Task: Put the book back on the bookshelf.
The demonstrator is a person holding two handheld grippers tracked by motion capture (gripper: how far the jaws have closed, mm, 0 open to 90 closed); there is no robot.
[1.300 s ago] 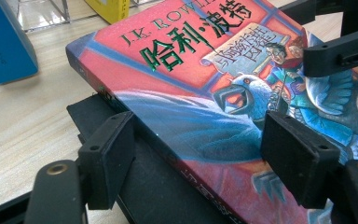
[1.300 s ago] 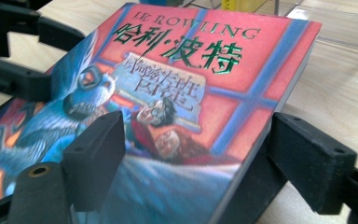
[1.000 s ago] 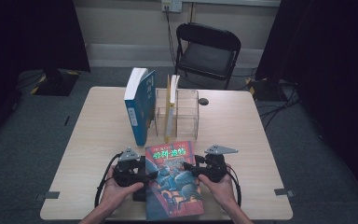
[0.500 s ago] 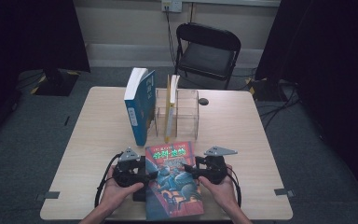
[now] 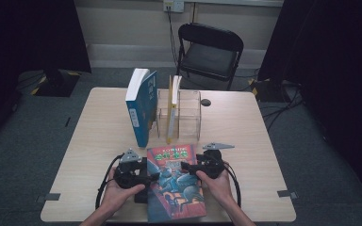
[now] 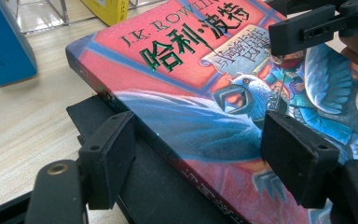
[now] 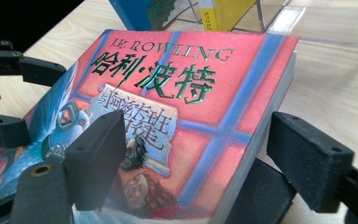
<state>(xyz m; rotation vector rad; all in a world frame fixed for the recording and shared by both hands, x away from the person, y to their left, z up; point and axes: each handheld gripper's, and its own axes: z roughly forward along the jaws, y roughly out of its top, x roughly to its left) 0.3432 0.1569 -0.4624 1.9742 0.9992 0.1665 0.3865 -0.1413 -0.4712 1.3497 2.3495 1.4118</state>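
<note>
A thick paperback book [image 5: 176,181] with a red and blue illustrated cover lies flat near the table's front edge, propped on black blocks [image 6: 102,116]. My left gripper [image 5: 148,176] grips its spine side. In the left gripper view [image 6: 203,154] one pad sits under the spine edge and the other on the cover [image 6: 191,70]. My right gripper [image 5: 186,167] is at the book's right side. Its jaws [image 7: 203,158] have just been opening, one pad above the cover [image 7: 191,93] and the other clear of the page edge.
Behind the book a blue book [image 5: 141,106] stands upright beside a clear acrylic rack [image 5: 188,110] holding a yellow book [image 5: 172,110]. A small dark object [image 5: 206,102] lies on the table [image 5: 264,141]. A black chair [image 5: 209,52] stands beyond the far edge.
The right gripper has shifted a little at the book's right edge. The book and the left gripper have stayed put.
</note>
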